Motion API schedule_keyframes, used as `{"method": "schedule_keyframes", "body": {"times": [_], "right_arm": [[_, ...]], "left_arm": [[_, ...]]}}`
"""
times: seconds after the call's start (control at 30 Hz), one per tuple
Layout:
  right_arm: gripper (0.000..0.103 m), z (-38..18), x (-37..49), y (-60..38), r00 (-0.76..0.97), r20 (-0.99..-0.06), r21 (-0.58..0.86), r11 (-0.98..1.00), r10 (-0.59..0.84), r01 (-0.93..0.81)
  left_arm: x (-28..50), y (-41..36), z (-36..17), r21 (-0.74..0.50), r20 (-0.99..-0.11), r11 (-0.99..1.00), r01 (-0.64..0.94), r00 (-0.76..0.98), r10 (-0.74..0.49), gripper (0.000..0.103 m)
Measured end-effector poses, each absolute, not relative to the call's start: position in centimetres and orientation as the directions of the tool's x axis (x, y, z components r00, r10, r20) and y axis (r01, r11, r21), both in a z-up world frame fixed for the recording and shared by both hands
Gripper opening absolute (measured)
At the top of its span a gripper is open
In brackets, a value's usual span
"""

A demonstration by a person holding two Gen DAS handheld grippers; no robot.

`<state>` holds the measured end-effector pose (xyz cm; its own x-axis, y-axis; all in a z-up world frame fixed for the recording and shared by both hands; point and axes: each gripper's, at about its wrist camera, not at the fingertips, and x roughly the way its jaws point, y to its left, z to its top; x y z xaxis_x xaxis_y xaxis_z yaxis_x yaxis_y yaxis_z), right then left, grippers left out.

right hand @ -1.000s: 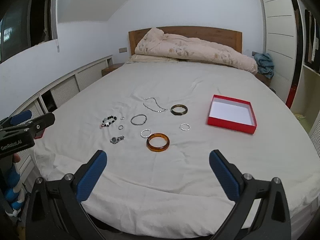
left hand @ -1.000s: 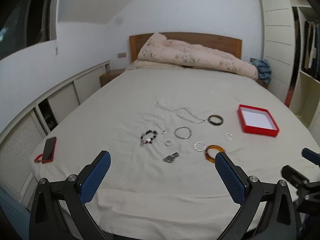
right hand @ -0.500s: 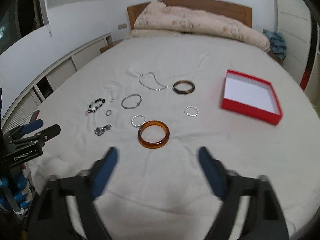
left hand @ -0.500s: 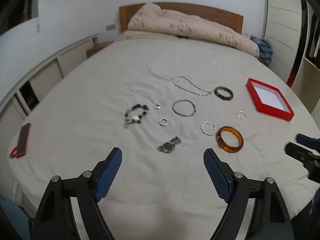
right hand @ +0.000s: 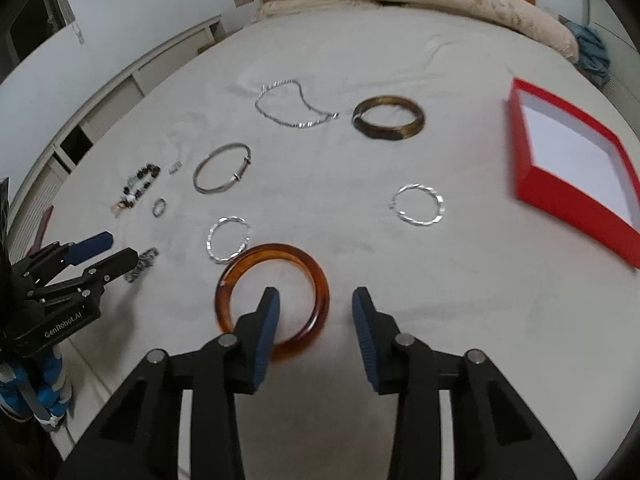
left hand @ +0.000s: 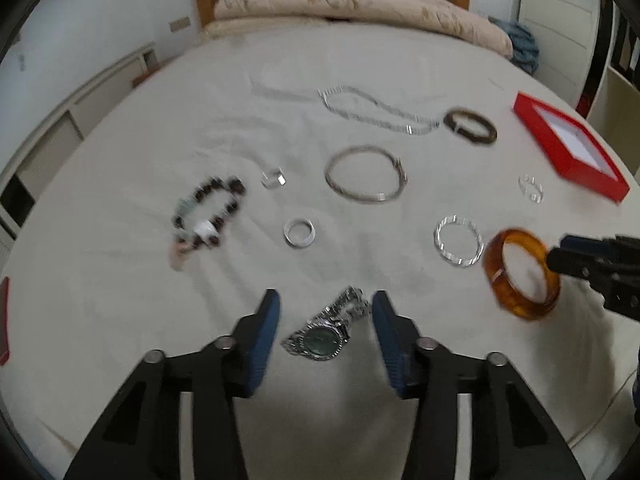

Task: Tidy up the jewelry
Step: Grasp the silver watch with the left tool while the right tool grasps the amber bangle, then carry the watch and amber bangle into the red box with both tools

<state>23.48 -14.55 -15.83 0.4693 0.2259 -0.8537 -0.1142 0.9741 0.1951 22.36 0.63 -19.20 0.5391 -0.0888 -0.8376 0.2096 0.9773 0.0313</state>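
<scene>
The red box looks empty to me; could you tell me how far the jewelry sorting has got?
Nothing is sorted: the red box holds nothing. The left gripper has been closing around the silver wristwatch, the right gripper across the amber bangle's rim; neither grips. All pieces remain on the bed.

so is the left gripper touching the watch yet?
Apart. In the left wrist view the watch lies on the sheet between the left gripper's blue pads, with bare sheet showing on both sides. The jaws have just been closing.

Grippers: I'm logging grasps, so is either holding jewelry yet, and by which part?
Nothing is held. The left gripper straddles the watch; the right gripper straddles the amber bangle's rim, jaws closing.
</scene>
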Motion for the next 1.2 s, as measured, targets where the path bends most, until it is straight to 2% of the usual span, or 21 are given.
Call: {"method": "schedule_keyframes", "body": {"times": [0.13,0.17,0.27,0.67,1.2], "right_arm": [[0.022,-17.9,24.3,-13.8,0.427,-0.878,0.179,0.975,0.217,-0.128],[0.019,-18.2,24.5,-13.7,0.428,-0.879,0.168,0.976,0.210,-0.136],[0.010,-18.3,24.8,-13.1,0.435,-0.878,0.143,0.977,0.200,-0.160],[0.009,-15.9,23.6,-14.4,0.490,-0.848,0.145,0.977,0.203,-0.154],[0.009,-10.2,20.6,-23.2,0.605,-0.786,0.136,0.990,0.126,-0.030]], "left_arm": [[22.6,0.5,-20.6,0.033,-0.858,0.973,0.227,0.507,-0.089,0.032],[22.6,0.5,-20.5,0.028,-0.858,0.972,0.235,0.505,-0.098,0.027],[22.7,0.3,-20.5,0.038,-0.853,0.969,0.243,0.513,-0.095,0.026],[22.0,-0.5,-17.9,0.130,-0.819,0.967,0.220,0.574,-0.020,0.026],[20.8,-8.8,-13.2,0.164,-0.800,0.926,0.339,0.595,-0.076,0.026]]}}
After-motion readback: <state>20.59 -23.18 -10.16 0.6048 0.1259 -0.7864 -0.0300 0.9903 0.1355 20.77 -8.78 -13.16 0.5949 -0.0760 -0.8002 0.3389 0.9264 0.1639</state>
